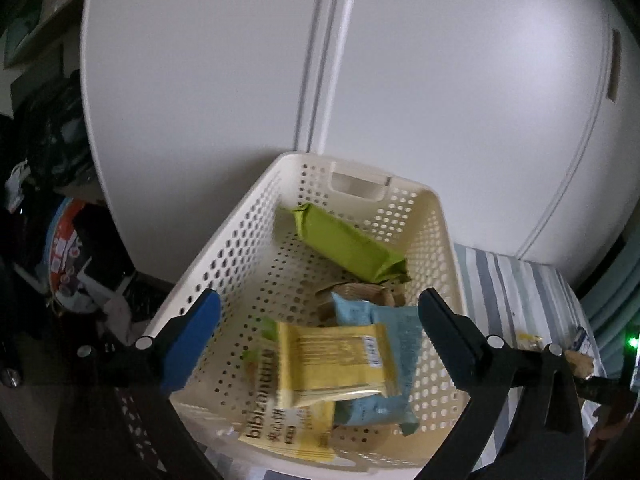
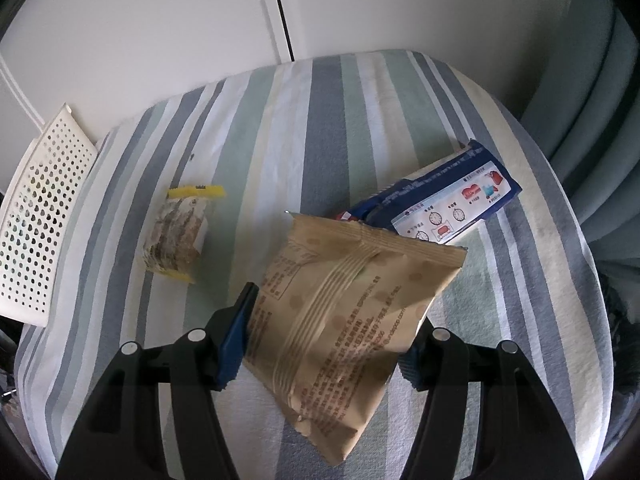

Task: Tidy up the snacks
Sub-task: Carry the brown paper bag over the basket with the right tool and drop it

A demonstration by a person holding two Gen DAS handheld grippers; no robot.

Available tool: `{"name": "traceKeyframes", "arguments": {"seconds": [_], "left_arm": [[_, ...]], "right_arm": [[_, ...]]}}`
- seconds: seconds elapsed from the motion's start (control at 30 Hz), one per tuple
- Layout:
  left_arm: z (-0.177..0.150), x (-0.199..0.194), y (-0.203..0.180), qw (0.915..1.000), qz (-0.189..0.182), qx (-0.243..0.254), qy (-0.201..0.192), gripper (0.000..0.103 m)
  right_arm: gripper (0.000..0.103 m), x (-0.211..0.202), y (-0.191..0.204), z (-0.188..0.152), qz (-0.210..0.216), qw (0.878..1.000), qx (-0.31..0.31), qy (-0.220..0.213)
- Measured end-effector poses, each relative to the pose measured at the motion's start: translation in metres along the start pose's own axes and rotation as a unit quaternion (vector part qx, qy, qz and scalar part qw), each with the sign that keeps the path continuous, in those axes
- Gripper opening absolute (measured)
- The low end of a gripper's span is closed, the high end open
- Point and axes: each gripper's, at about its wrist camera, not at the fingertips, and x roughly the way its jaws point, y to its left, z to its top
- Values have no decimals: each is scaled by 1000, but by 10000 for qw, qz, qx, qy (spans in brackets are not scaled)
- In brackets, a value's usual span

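Sorting snacks: loose packets go from a striped cushion into a cream perforated basket [image 1: 224, 264].
Step in hand: by my reading, one more packet is being picked up for the basket while the other claw waits over it.
Right claw [image 2: 328, 340]: clenched on a tan snack packet [image 2: 340, 320], blue pads pressing its two side edges; the packet's far end reaches toward a dark blue packet [image 2: 444, 204]. I cannot tell whether the tan packet has left the cushion.
Left claw [image 1: 320, 344]: released, jaws spread wide and holding nothing, poised above the basket's near half.
Basket contents: a green packet [image 1: 348, 248] lies at the far end, a pale blue packet [image 1: 384, 360] at the near end, a yellow packet [image 1: 336, 360] resting on the pale blue one, with a second yellow packet printed in dark letters [image 1: 288, 432] beneath it. A tan wrapper shows between the green and blue ones.
Left on the cushion: the striped cushion [image 2: 320, 120] carries the dark blue packet and, well apart, a small yellow-edged clear packet [image 2: 180, 232].
Basket position: it stands at the cushion's left edge, seen from the right claw.
Next move: probably lifting the tan packet clear, carrying it left over the basket rim, then opening the jaws; a firm hold matters, since the thin bag may slip.
Pose: both claws point forward and tilt downward.
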Motion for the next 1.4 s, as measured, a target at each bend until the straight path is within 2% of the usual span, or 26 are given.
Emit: {"name": "traceKeyframes", "arguments": {"seconds": [0.17,0.33,0.43,0.7,0.93,1.1,1.23,1.4], "left_arm": [[-4,0,13,9996,3,-276,-63,100],[-4,-4,14,9996,130,-192,-169,100],[-4,-9,20,9993,79,-298,-227,100],[1,-17,40,9975,196,-590,-337,100],[3,-21,51,9957,296,-786,-387,100],[5,-24,57,9947,315,-879,-434,100],[6,-27,63,9936,335,-961,-489,100],[8,-30,73,9917,324,-1125,-532,100]], "right_arm": [[61,0,1,-1,-32,10000,-23,6],[59,-4,-1,0,25,10000,2,-18],[59,-14,3,2,34,9999,29,-117],[58,-57,53,20,377,9967,-365,-622],[58,-89,133,46,1154,9861,-741,-936],[58,-97,211,61,1675,9746,-1147,-949],[58,-93,266,67,1804,9676,-1485,-951],[58,-75,323,68,1979,9623,-1719,-725]]}}
